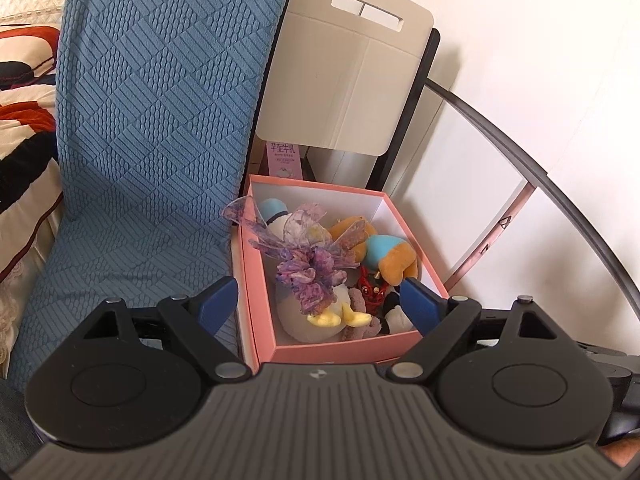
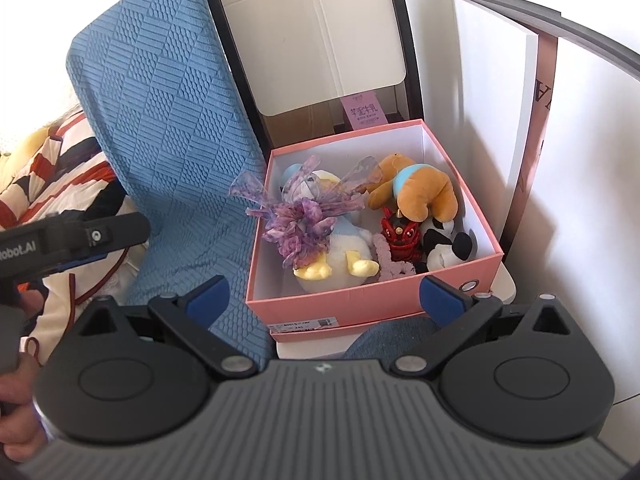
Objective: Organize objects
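Left gripper point(image 1: 318, 300): fingers spread wide, empty, hovering at the near edge of the box.
Right gripper point(image 2: 324, 298): fingers spread wide, empty, just short of the box's near wall.
Pink box point(image 2: 340, 304): open, beyond both fingertip pairs, beside blue cushion point(image 2: 168, 120).
Inside: purple ribbon bow point(image 2: 304, 216) atop duck plush point(image 2: 340, 256); brown plush point(image 2: 420, 188) farther back.

Your way into the pink box point(image 2: 360, 300) is from above: its top is open, but the plush toys point(image 2: 416, 192) cover the floor and the purple ribbon flower point(image 2: 304, 216) sticks up over the left rim. The blue cushion point(image 2: 160, 120) presses against its left side, the white wall point(image 2: 592, 160) stands near on the right, and a cardboard flap point(image 2: 320, 32) rises behind
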Demonstrator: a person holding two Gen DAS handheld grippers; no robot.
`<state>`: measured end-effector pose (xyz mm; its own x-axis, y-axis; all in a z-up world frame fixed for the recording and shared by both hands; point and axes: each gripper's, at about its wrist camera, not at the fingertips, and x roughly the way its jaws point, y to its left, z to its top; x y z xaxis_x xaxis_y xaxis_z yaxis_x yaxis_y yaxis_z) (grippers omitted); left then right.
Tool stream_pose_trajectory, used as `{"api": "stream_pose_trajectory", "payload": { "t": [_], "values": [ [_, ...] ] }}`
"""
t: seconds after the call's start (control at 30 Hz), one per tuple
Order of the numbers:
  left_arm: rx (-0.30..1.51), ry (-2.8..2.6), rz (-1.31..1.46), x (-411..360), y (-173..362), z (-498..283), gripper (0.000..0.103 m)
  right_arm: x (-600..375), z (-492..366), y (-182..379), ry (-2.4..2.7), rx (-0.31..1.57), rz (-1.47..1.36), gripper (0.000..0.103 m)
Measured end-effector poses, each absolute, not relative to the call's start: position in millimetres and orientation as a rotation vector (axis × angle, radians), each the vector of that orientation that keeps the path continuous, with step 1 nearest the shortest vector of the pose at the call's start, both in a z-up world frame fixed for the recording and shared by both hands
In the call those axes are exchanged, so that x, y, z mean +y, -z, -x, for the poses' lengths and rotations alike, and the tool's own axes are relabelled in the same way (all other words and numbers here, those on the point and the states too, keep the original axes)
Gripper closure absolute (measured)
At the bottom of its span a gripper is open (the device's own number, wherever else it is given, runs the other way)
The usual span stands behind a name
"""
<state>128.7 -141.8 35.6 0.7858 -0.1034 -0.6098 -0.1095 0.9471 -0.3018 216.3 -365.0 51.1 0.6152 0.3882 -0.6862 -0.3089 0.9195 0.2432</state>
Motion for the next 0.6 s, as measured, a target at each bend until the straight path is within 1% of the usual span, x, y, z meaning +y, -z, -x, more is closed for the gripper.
{"api": "stream_pose_trajectory", "payload": {
  "t": [0.6],
  "values": [
    [0.661,0.001,0.329,-142.7,-37.2,-128.7,0.012,-361.9,-214.8,-45.7,-0.403,0.842,-0.103,0.000]
  ]
}}
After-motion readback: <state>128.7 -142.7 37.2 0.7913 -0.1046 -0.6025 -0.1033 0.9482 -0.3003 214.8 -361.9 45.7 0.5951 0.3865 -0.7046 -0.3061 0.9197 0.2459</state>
